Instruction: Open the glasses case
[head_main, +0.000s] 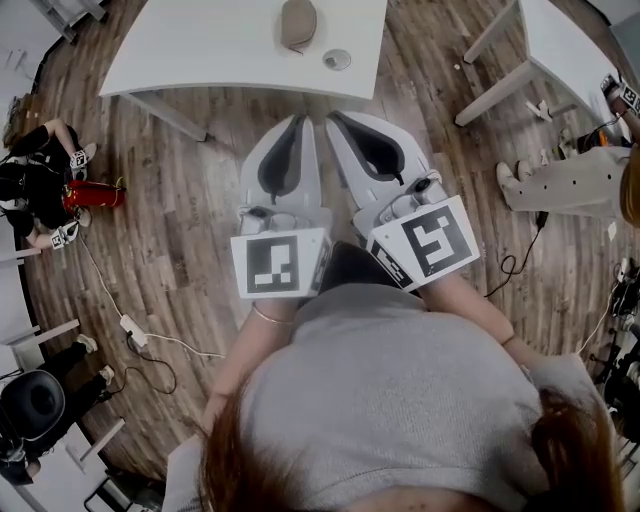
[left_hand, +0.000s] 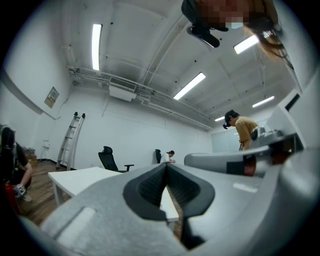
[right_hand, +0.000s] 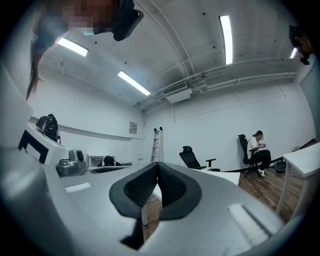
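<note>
A brownish-grey oval glasses case (head_main: 298, 22) lies closed on the white table (head_main: 200, 50) at the top of the head view. Both grippers hang side by side over the wooden floor, short of the table's near edge and pointing level toward it. My left gripper (head_main: 302, 122) is shut with nothing between its dark pads (left_hand: 150, 187). My right gripper (head_main: 335, 118) is shut and empty too, its pads (right_hand: 172, 187) meeting at the tip. Neither gripper view shows the case, only the white table (left_hand: 82, 177) ahead.
A small round object (head_main: 337, 59) sits on the table near the case. A second white table (head_main: 560, 45) stands at the upper right. People sit on the floor at the left (head_main: 40, 180) and right (head_main: 575, 180). Cables (head_main: 150, 345) cross the floor. A ladder (left_hand: 70, 140) and an office chair (left_hand: 111, 160) stand at the far wall.
</note>
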